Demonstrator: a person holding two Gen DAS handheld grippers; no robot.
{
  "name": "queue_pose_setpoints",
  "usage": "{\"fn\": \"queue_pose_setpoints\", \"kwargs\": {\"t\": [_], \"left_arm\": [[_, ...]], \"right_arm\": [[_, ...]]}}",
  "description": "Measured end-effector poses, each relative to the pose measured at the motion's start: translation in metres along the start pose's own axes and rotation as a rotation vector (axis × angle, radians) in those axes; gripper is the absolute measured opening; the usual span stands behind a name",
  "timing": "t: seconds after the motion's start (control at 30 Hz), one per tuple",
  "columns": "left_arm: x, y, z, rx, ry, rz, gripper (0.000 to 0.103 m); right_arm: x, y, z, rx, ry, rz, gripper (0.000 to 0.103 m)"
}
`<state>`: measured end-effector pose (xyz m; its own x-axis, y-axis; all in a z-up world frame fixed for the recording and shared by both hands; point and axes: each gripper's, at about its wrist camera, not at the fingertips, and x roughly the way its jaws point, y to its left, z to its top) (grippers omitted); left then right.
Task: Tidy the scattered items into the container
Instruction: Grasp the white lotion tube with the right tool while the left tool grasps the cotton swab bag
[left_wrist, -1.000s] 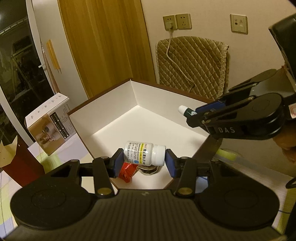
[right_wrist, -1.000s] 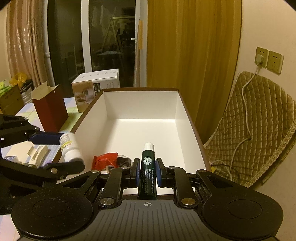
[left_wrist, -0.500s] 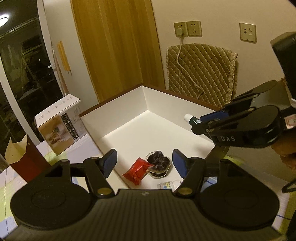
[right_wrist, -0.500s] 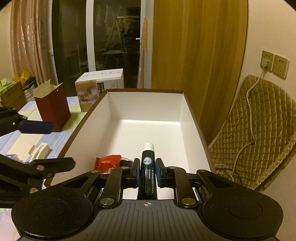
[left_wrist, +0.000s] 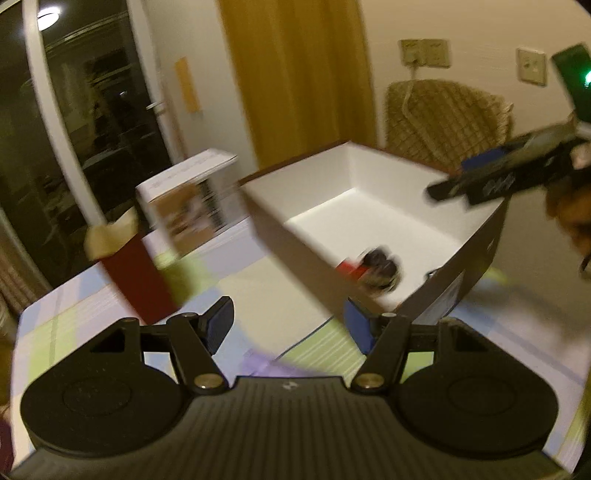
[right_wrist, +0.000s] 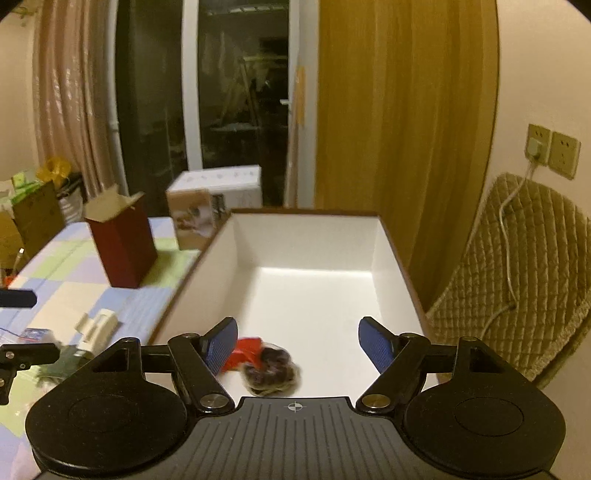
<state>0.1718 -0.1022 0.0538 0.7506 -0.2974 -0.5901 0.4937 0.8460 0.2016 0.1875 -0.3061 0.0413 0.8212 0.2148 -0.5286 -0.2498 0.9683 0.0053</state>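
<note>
Right gripper (right_wrist: 297, 341) over white box (right_wrist: 384, 254), jaws just opening, nothing between; left gripper (left_wrist: 291, 325) wide apart, empty, over table; red packet (right_wrist: 245, 350) and dark bundle (right_wrist: 271, 369) in box's near end.

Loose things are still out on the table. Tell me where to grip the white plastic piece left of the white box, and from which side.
Take the white plastic piece across its short width, near the middle. It seems to lie flat on the tablecloth, its long axis slanting toward the container, so come straight down from above with the jaws set across that axis. It is blurred; finer detail cannot be told.
</note>
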Motion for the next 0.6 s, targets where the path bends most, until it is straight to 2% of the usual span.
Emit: {"fn": "queue_pose_setpoints", "kwargs": {"t": [0.23,0.4,0.6], "left_arm": [[-0.028,0.056,-0.056,-0.105,0.073,0.104,0.062],[-0.042,0.078,-0.091,-0.183,0.106,0.139,0.062],[-0.044,0.088,-0.126,-0.229,0.139,0.139,0.062]], "right_arm": [[-0.03,0.066,-0.006,-0.041,-0.056,0.164,0.079],[-0.023,0.125,-0.034,-0.152,0.023,0.29,0.079],[0.018,0.173,-0.065,-0.227,0.139,0.352,0.078]]}}
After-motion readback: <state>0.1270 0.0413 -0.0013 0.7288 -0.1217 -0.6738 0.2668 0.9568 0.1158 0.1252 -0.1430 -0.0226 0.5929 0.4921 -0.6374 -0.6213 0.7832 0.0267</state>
